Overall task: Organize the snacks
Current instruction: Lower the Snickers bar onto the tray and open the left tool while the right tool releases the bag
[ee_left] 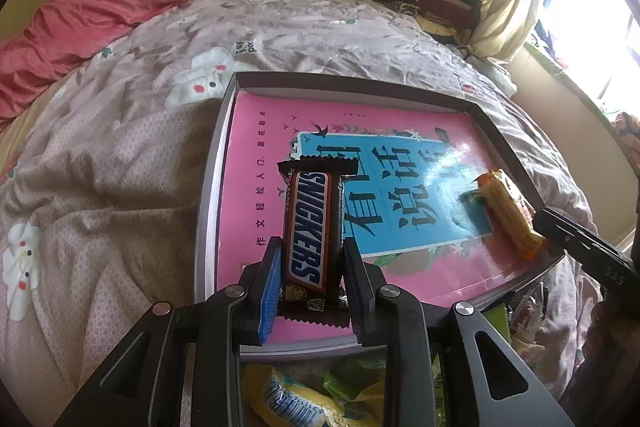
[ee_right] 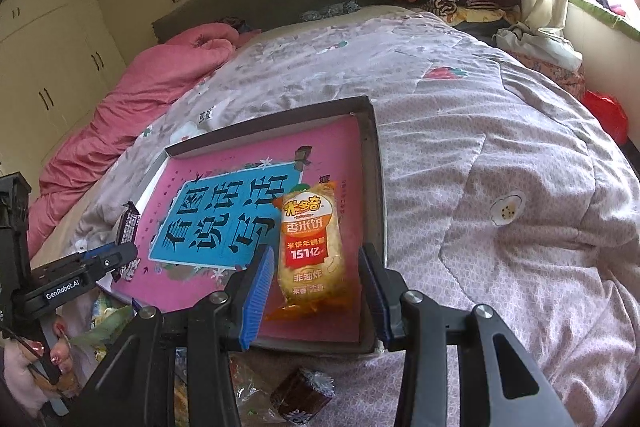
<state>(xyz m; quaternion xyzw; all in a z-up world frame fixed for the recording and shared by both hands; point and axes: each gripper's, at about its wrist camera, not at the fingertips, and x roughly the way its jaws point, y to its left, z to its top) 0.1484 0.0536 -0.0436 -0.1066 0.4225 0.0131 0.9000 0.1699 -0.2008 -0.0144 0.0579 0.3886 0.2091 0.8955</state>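
Left tongs (ee_left: 312, 279) clamp Snickers (ee_left: 310, 227); brand hidden opposite.

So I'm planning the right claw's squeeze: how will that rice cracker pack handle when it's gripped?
The rice cracker pack is probably light for its size and fragile: stacked crackers show through the clear wrap, so a hard squeeze may crack them. The glossy film looks slippery. It lies flat on the pink book, so it's unlikely to roll.
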